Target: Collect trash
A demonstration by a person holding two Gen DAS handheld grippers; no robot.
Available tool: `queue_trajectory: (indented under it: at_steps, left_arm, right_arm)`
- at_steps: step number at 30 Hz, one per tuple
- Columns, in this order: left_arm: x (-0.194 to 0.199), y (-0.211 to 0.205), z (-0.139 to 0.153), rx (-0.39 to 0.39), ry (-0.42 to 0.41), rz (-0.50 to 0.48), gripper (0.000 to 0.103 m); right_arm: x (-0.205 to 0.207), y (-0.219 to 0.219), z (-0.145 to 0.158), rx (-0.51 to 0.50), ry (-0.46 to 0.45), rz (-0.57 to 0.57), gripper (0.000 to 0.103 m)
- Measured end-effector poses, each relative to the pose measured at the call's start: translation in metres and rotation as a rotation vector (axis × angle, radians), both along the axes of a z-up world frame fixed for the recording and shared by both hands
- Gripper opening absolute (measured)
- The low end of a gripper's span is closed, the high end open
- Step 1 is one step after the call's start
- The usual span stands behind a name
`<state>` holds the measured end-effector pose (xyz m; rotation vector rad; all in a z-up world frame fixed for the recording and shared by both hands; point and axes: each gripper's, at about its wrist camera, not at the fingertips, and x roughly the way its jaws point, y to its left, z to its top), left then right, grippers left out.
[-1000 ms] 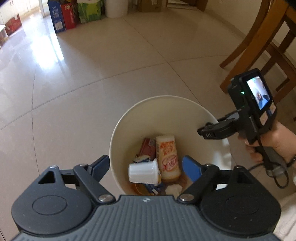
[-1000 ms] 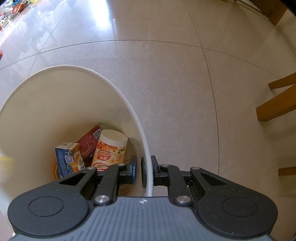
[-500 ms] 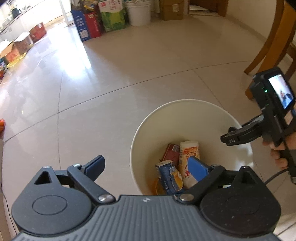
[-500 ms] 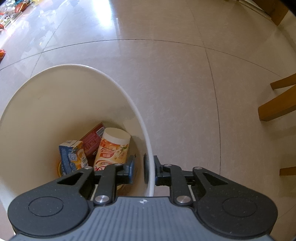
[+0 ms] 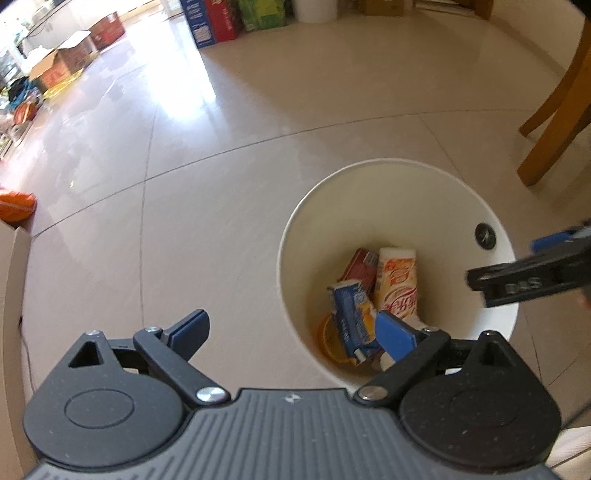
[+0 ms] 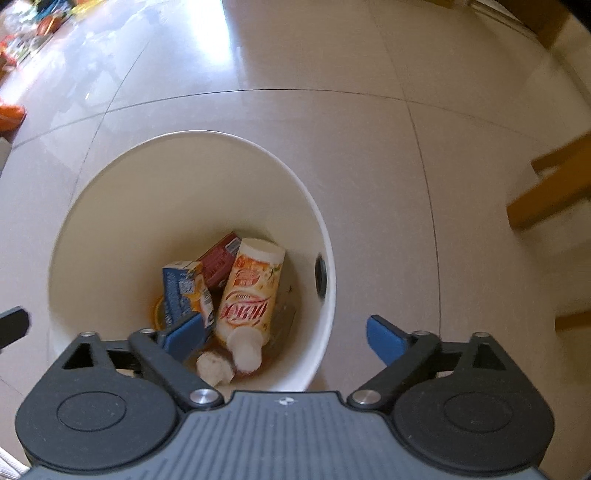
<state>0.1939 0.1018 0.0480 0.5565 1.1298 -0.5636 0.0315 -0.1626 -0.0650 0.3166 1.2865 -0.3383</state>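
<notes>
A white round bin (image 5: 388, 161) stands on the tiled floor. Inside lie a blue carton (image 5: 351, 314), a red carton (image 5: 360, 264) and a white-and-orange bottle (image 5: 397, 284). My left gripper (image 5: 291, 332) is open above the bin's left rim, nothing between its fingers. The right wrist view looks down into the bin (image 6: 184, 133) at the blue carton (image 6: 181, 291), the bottle (image 6: 251, 291) and a small white cup (image 6: 214, 367). My right gripper (image 6: 284, 334) hangs above the bin's right wall, jaws opening, pads off the rim. One of its fingers (image 5: 517, 282) shows at the right.
Wooden chair legs (image 5: 554, 110) stand to the right of the bin, also seen as chair legs (image 6: 546, 192). Cartons and boxes (image 5: 218, 22) line the far wall. An orange bag (image 5: 16, 206) and a cardboard box (image 5: 11, 295) sit at the left.
The right gripper, shut on the bin's rim before, has let go, opened wide and risen. The left gripper has dropped the white cup into the bin and shifted left of it.
</notes>
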Motion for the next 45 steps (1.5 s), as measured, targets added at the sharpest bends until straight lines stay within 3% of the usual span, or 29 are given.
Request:
queue_trajectory:
  at_steps: [3,7,12,20,45]
  left_arm:
    - [-0.004,0.007,0.001,0.015,0.017,0.027,0.096]
    - [-0.013,0.015,0.005,0.027,0.033,0.065,0.096]
    - [-0.027,0.022,0.014,0.03,0.061,0.097,0.096]
    - [-0.04,0.028,0.03,0.046,0.06,0.126,0.096]
    - [-0.044,0.026,0.043,0.041,0.067,0.138,0.097]
  right_arm:
    - [-0.018,0.006,0.013,0.004,-0.003,-0.059,0.103]
    - [-0.044,0.017,0.024,0.067,-0.004,-0.138,0.103]
    - [-0.069,0.035,0.038,0.064,0.009,-0.185,0.103]
    - [-0.069,0.061,0.074,-0.013,-0.006,-0.117,0.103]
    - [-0.073,0.066,0.085,-0.016,0.005,-0.091,0.103]
